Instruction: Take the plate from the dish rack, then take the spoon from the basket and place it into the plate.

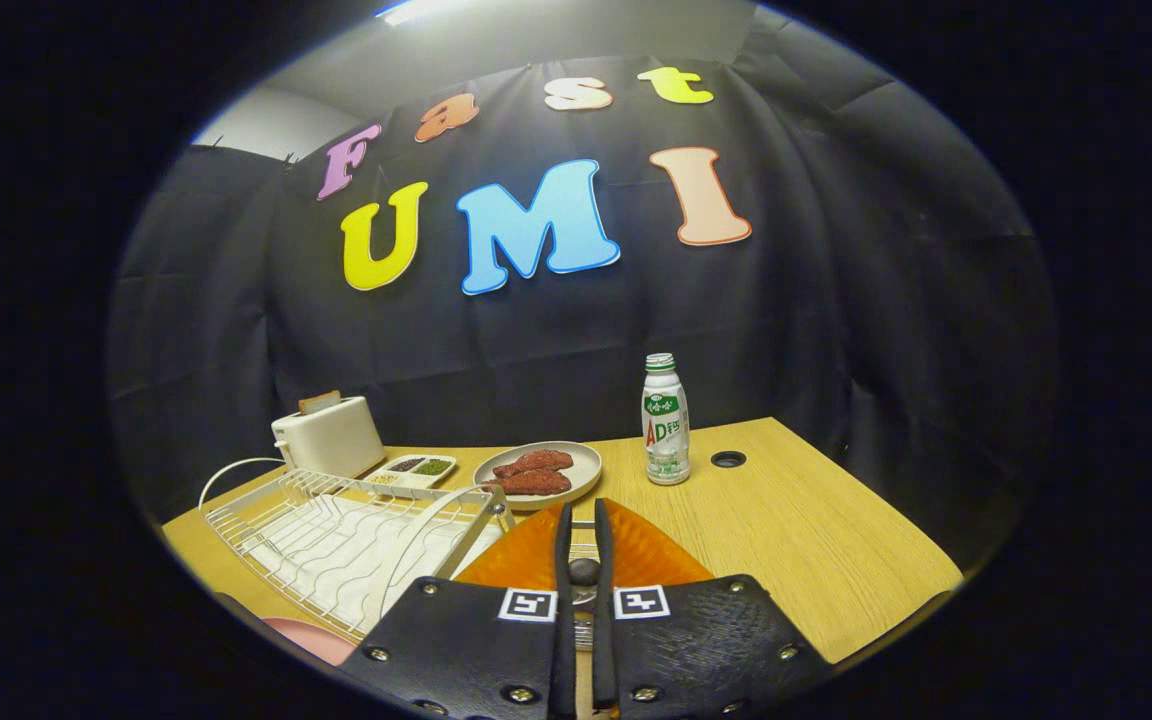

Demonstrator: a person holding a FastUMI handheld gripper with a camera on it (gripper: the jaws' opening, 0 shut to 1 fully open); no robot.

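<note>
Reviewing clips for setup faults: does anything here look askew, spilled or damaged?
Nothing stands out. The gripper, nearly shut, hangs over an orange plate beside the dish rack; the bottle stands upright.

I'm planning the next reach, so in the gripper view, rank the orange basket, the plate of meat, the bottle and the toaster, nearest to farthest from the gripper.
From the gripper, nearly shut around a dark knob:
1. Orange basket, right under the fingers.
2. Plate of meat, just beyond, slightly left.
3. Bottle, beyond, right.
4. Toaster, far left, behind the dish rack.
</note>
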